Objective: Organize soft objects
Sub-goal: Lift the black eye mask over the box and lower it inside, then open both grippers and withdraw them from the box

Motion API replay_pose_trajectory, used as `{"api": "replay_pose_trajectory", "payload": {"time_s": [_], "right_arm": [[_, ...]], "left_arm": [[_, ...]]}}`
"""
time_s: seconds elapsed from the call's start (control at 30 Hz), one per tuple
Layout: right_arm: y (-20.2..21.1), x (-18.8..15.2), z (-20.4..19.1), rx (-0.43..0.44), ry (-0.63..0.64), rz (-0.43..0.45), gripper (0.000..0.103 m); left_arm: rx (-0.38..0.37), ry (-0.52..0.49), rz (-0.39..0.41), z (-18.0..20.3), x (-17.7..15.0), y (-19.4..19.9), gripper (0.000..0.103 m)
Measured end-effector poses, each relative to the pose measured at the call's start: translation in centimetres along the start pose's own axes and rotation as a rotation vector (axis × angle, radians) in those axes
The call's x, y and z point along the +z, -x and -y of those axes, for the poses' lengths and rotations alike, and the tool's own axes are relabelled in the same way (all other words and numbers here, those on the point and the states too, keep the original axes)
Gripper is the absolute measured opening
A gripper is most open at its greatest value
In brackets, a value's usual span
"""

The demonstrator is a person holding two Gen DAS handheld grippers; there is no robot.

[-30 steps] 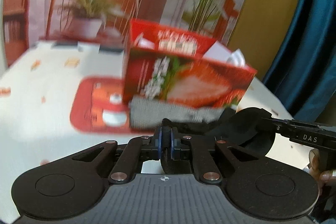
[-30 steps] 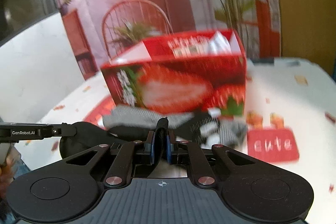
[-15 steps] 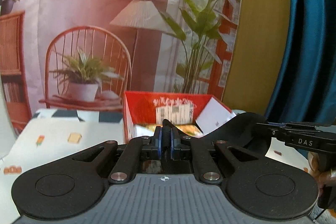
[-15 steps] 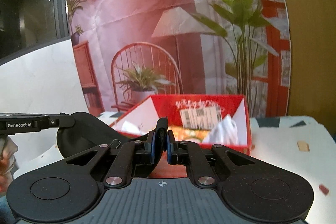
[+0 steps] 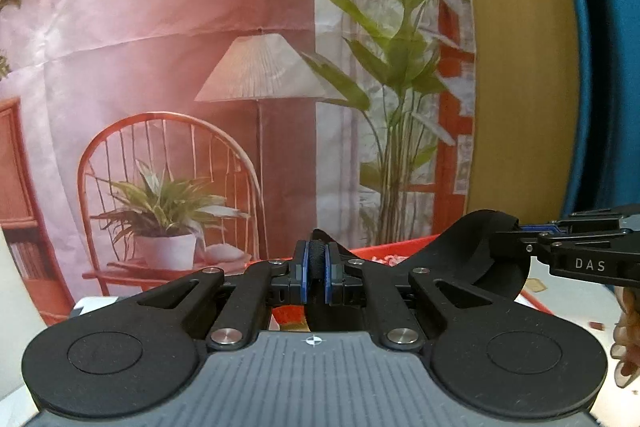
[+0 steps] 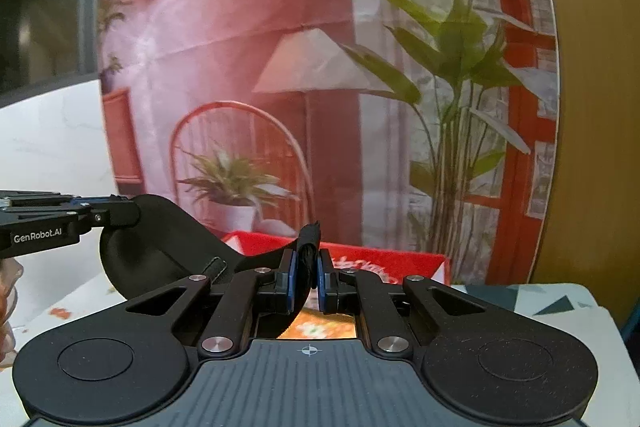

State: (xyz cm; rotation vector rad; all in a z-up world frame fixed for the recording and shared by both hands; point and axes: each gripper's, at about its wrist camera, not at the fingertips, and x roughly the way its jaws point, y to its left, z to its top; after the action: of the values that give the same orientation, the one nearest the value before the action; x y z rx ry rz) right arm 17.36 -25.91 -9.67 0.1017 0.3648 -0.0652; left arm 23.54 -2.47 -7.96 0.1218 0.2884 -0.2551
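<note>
A black fabric piece hangs stretched between the two grippers, its long axis running from one pair of fingers to the other. The left gripper is closed on one end, cloth pinched between its blue pads; the right gripper is clamped on the other end, a fold of cloth standing up between its fingers. Each hand is equally near, both already holding it. Below and just ahead of the fingers sits the red box, open on top, its rim showing beneath the cloth. The next move likely turns on that: the box lies forward and down. The surface to the right of the box looks free; a printed backdrop stands beyond.
</note>
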Motion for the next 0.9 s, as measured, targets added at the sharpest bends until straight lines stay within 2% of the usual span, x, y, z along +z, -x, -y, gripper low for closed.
{"api": "replay_pose_trajectory", "payload": {"time_s": [0.2,0.37,0.47,0.6,0.77,0.8,0.87,0.9], "right_arm": [[-5.0,-0.6,1.2,-0.049,0.026,-0.076,0.01],[-8.2,-2.7,2.0,-0.073,0.012,-0.203,0.01],[-9.4,-3.8,2.3,-0.051,-0.035,-0.274,0.01],[-10.1,-4.7,2.1,-0.059,-0.026,-0.311,0.01],[-10.2,-5.0,2.1,-0.067,-0.025,-0.319,0.011],[-10.1,-5.0,2.1,-0.071,-0.024,-0.315,0.015],[-9.7,-4.9,2.0,-0.092,-0.018,-0.297,0.021],[-9.3,-4.9,1.8,-0.105,-0.012,-0.282,0.028]], "left_arm": [[0.018,-0.038,-0.077,0.9,-0.9,-5.1,0.009],[-0.018,-0.044,-0.198,1.1,-2.9,-8.4,0.009],[-0.037,-0.05,-0.258,1.1,-4.0,-9.5,0.009],[-0.052,-0.042,-0.302,0.6,-4.8,-10.3,0.009],[-0.062,-0.055,-0.319,0.4,-5.1,-10.6,0.01],[-0.06,-0.056,-0.319,0.4,-5.0,-10.4,0.011],[-0.054,-0.05,-0.31,0.2,-4.7,-10.1,0.02],[-0.056,-0.044,-0.306,0.1,-4.6,-9.8,0.033]]}}
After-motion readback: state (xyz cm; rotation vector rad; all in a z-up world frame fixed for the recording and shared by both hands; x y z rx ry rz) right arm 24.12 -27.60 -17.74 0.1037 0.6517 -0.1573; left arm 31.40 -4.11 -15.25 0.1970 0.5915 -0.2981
